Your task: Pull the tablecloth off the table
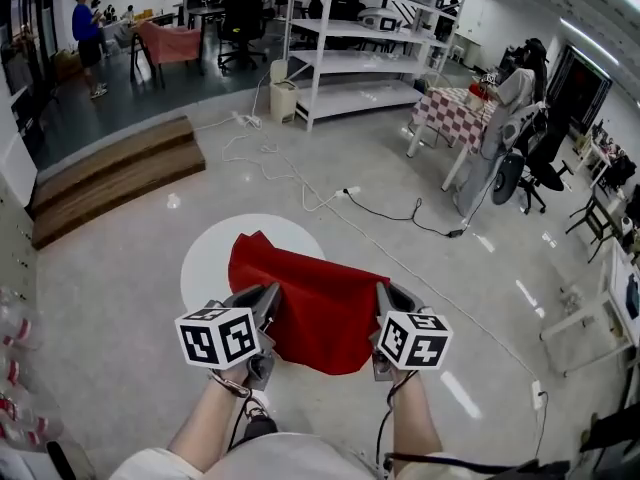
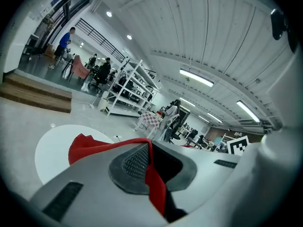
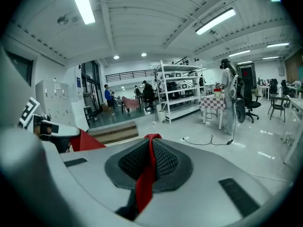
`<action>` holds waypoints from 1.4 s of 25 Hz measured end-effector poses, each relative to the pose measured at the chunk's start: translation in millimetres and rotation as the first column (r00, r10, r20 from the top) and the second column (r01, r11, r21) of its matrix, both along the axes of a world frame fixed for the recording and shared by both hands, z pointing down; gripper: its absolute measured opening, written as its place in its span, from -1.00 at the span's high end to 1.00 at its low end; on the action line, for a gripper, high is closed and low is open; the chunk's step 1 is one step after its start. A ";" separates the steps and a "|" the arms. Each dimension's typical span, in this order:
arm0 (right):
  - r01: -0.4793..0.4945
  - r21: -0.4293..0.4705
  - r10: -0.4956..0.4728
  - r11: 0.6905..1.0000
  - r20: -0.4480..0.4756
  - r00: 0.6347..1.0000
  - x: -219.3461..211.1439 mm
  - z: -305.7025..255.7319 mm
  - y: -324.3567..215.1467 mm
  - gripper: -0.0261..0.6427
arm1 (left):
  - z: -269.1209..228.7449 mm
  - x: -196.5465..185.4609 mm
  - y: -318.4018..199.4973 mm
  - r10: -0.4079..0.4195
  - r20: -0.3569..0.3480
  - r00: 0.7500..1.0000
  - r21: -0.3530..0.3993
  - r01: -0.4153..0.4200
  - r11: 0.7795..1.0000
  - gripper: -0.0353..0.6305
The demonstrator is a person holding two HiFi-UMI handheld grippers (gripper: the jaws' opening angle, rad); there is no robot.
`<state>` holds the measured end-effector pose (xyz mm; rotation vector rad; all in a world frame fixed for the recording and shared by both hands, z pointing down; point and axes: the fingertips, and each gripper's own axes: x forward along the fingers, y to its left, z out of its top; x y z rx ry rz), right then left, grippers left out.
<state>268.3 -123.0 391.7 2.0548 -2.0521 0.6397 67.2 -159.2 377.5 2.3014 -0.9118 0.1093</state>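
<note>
Well, at the left of the head view the round white worktop (image 1: 205,258) shows a bare crescent. The red tablecloth (image 1: 310,303) covers the rest of it, one corner peaked up on the far side. The near part of the cloth, by my reading, is already off the rim and sagging toward the person.

The left claw (image 1: 268,306) grips the cloth's near left edge. Its own view shows the jaws closed tight with a strip of red fabric pinched between the dark ribbed pads. Across the middle, the cloth hangs in a loose belly between the two holds. At the lower right, the right claw (image 1: 384,303) is likewise closed on the near right edge, a narrow red fold nipped between its pads.

The pull looks partly done, with a good share of cloth left on the worktop. To finish it cleanly, I would draw both claws back together, at the same height and the same pace, so the cloth slides flat and does not twist. Pulling low and along the worktop, not upward, should stop the far corner from catching. Both pinches are thin, so a steady draw seems safer than a jerk. The slack belly wants lifting clear of the grey floor (image 1: 120,308).
</note>
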 end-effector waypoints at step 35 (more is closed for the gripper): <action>-0.326 0.021 0.323 0.945 0.077 0.943 197.7 31.6 227.4 0.82 | 26.4 235.4 157.1 0.322 0.046 0.946 -0.001 -0.322 0.947 0.82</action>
